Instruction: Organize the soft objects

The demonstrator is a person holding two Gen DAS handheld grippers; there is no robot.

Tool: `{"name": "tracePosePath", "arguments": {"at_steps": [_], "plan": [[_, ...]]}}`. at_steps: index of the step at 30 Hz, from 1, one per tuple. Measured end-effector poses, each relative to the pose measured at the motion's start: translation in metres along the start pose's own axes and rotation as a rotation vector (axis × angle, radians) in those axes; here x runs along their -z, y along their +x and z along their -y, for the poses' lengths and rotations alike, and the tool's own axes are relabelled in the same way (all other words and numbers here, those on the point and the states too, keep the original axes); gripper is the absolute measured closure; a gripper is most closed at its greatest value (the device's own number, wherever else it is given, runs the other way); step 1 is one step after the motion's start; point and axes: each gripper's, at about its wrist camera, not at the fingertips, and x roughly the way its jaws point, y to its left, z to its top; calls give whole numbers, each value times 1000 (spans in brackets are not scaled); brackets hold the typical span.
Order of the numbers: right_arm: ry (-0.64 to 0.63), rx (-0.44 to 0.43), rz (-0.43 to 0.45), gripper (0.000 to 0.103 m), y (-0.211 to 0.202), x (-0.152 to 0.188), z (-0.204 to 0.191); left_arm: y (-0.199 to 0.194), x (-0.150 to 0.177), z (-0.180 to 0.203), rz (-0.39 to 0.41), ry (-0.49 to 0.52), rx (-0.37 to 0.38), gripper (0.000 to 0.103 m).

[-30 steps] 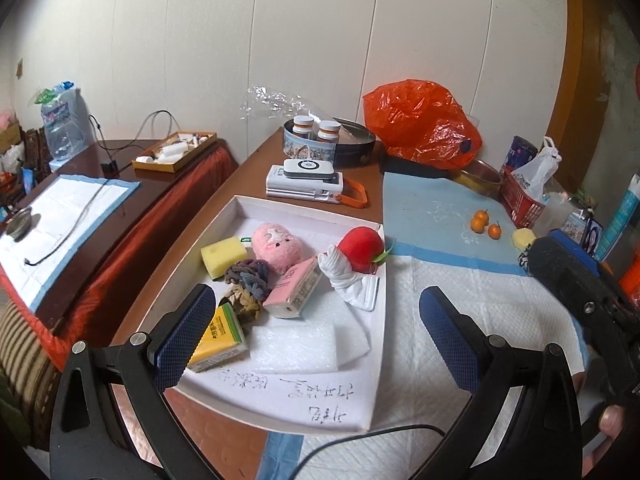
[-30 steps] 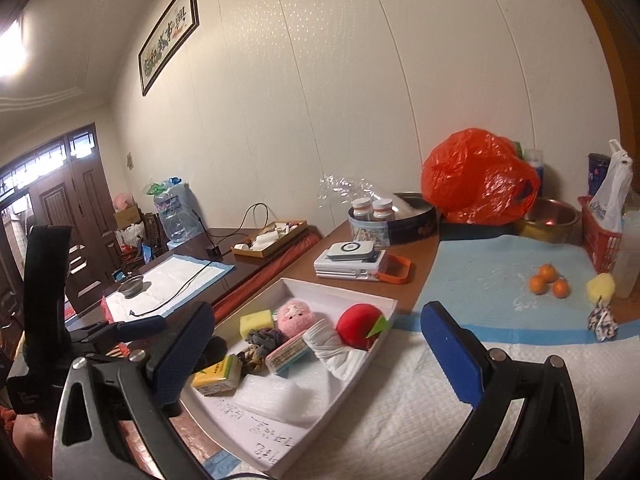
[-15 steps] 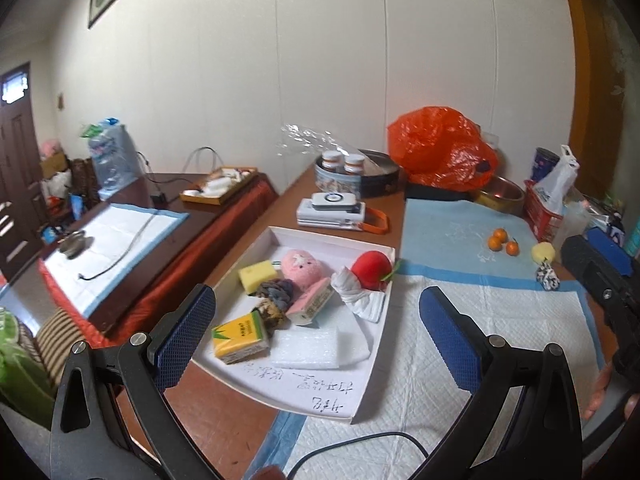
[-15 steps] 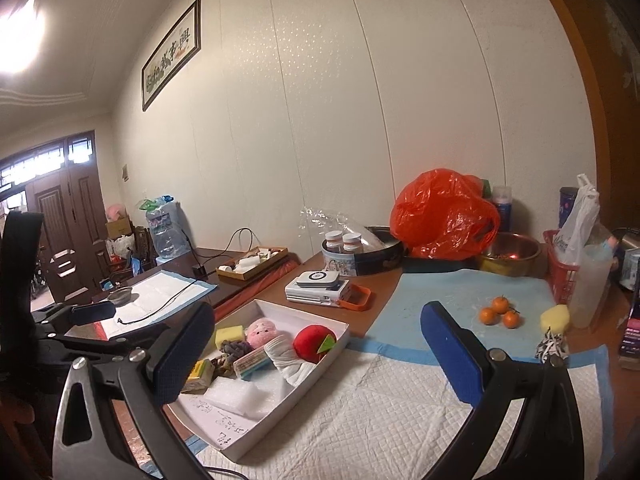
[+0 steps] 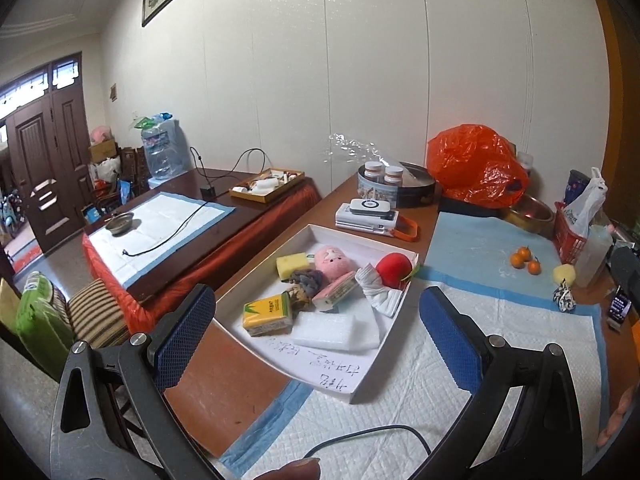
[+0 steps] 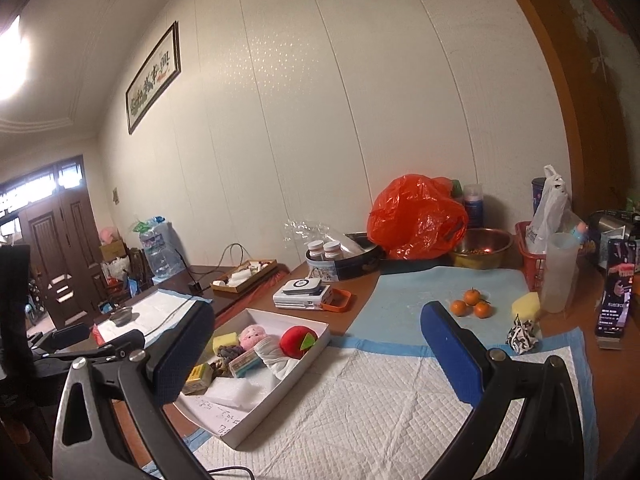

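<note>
A white box [image 5: 256, 280] [image 6: 280, 396] on the table holds soft things: a yellow sponge [image 5: 293, 265], a pink plush [image 5: 332, 261], a red plush apple [image 5: 393, 265] [image 6: 297, 342], a white cloth [image 5: 376, 290], a tissue pack [image 5: 267, 314] and a white foam sheet [image 5: 334, 332]. Another yellow sponge [image 6: 526, 306] [image 5: 565, 273] and a black-and-white fabric piece [image 6: 521, 338] [image 5: 564, 299] lie at the right of the table. My left gripper [image 5: 314, 342] is open, raised in front of the box. My right gripper [image 6: 316, 358] is open above the white pad, holding nothing.
Three small oranges [image 6: 471, 304], a red basket [image 6: 528, 264], an orange plastic bag [image 6: 416, 218], a round tin [image 6: 340, 264], a metal bowl [image 6: 480, 246] and a white device [image 6: 304, 294] crowd the back. A phone [image 6: 614, 286] stands at the right. A lower table [image 5: 172, 216] lies left.
Both grippers have risen and pulled back from the box, so the table looks farther and more of the wall shows. Both stay open.
</note>
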Motion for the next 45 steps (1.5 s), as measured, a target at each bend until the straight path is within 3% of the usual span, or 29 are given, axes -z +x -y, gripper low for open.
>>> {"name": "tracePosePath", "arguments": {"at_steps": [7, 13, 24, 45], "plan": [[-40, 9, -22, 0, -6, 3, 0, 10, 11, 4, -97, -30, -44, 0], [-26, 19, -47, 0, -9, 6, 5, 8, 14, 6, -87, -25, -63, 0], [4, 48, -2, 0, -14, 7, 11, 19, 12, 3, -130, -30, -49, 0], [12, 34, -33, 0, -7, 12, 9, 27, 17, 4, -137, -12, -36, 0]]}}
